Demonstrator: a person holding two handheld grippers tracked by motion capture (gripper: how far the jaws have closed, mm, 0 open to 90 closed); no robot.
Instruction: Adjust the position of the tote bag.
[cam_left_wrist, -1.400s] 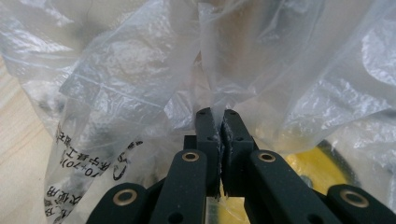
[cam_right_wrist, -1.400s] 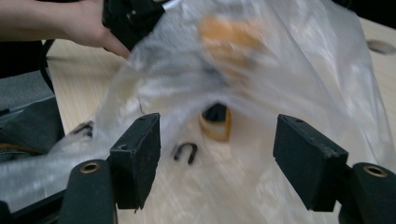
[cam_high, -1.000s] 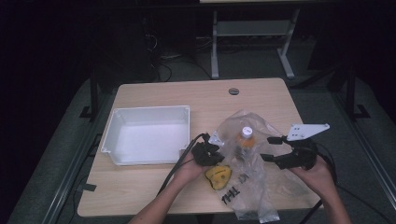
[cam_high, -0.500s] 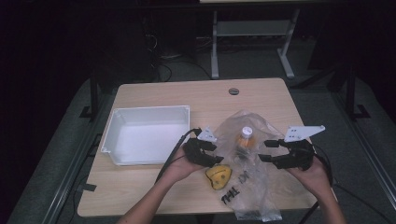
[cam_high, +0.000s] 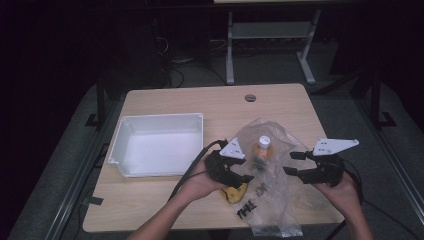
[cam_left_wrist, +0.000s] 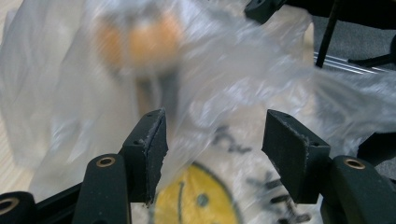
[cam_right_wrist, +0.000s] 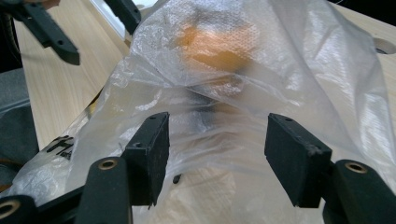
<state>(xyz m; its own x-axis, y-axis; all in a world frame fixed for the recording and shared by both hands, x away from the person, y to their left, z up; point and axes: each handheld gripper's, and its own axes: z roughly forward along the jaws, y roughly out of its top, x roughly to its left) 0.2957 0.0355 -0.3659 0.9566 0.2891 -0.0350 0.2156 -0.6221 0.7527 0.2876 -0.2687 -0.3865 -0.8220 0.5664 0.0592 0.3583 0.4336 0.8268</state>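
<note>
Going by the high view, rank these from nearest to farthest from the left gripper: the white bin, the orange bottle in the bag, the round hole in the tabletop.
From the left gripper:
1. orange bottle, inside the clear plastic bag, just beyond the jaws toward the right gripper's side.
2. white bin, on the opposite side, toward the table's left edge.
3. round hole, near the far edge of the table.

- White tray (cam_high: 131, 145), on the left half of the table, set square to the edges.
- Wooden table (cam_high: 165, 102), with a round hole (cam_high: 250, 97) near the far edge.
- Grey metal frame (cam_high: 270, 32) beyond, perhaps another desk's legs.
- Dark cables (cam_high: 175, 75) on the floor.
</note>
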